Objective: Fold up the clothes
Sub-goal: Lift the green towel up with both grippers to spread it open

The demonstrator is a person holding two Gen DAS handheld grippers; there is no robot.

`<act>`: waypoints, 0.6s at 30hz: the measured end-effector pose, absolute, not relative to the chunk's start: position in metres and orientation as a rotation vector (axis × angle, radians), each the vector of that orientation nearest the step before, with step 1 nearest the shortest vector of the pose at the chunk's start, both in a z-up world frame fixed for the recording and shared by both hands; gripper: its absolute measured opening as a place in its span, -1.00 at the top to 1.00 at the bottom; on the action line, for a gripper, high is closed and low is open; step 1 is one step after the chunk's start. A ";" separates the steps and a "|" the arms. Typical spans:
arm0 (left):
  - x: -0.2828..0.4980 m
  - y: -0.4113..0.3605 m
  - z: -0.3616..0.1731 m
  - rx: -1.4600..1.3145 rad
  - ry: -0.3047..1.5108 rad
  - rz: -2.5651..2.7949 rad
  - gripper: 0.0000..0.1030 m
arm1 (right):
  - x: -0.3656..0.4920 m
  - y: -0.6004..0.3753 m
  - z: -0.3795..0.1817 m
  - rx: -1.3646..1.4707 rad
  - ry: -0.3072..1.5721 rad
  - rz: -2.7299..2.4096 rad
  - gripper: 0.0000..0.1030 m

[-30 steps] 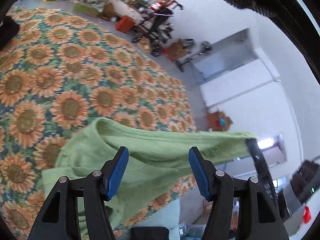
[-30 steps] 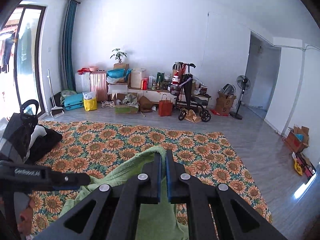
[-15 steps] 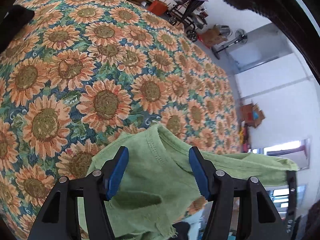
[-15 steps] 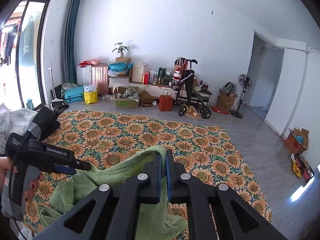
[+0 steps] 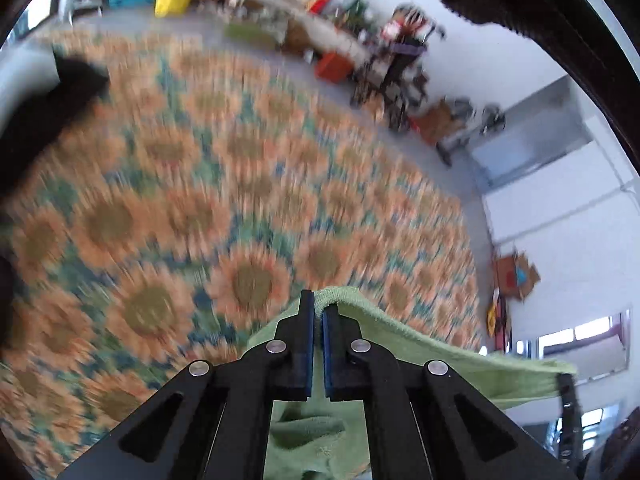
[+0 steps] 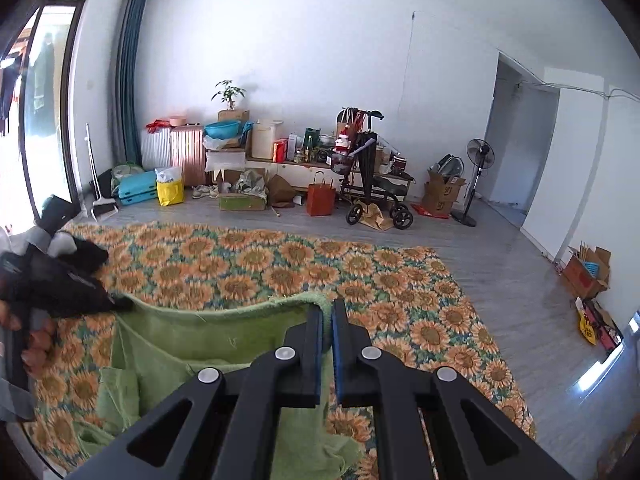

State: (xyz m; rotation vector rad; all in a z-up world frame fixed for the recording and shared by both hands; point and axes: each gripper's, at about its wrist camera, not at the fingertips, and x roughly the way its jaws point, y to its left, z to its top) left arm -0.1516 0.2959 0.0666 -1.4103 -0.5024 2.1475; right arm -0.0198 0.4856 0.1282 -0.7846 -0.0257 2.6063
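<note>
A: Where's the green garment relative to the grippers?

B: Strung between the two; left gripper has its blue pads pinched on a fold of the top hem, cloth humps over the tips and runs off right as a taut edge to the right gripper, seen low right in the left wrist view.

A: And from the right wrist?

B: Right gripper clamped on the hem corner at its tips; only a thin slit between the pads, with cloth in it; hem runs level to the left, ending at the left gripper, a dark shape at the frame's left edge; rest of the garment hangs below in loose folds over the sunflower rug.

A: What changed versus the earlier frames?

B: Left was wide open 1.0 s and 0.5 s ago, garment lying loose between the spread pads; now it's closed on the cloth; right was already clamped, no change; hem was slack and bunched 0.5 s ago, now pulled nearly straight; left view is motion-blurred now, earlier ones were sharp.

A: Surroundings?

B: Dark clothes pile at the rug's left edge; red bag, stroller and standing fan along the far wall.
</note>
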 end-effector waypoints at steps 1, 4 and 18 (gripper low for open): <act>-0.152 0.286 0.096 -1.350 -0.531 2.177 0.94 | -0.024 0.487 0.140 -0.765 -0.010 2.607 0.90; -0.151 0.263 0.185 -1.208 -0.594 2.231 0.94 | -0.037 0.485 0.184 -0.710 0.035 2.619 0.90; -0.085 0.168 0.440 -0.512 -0.661 2.407 0.95 | -0.001 0.406 0.386 -0.082 -0.034 2.718 0.90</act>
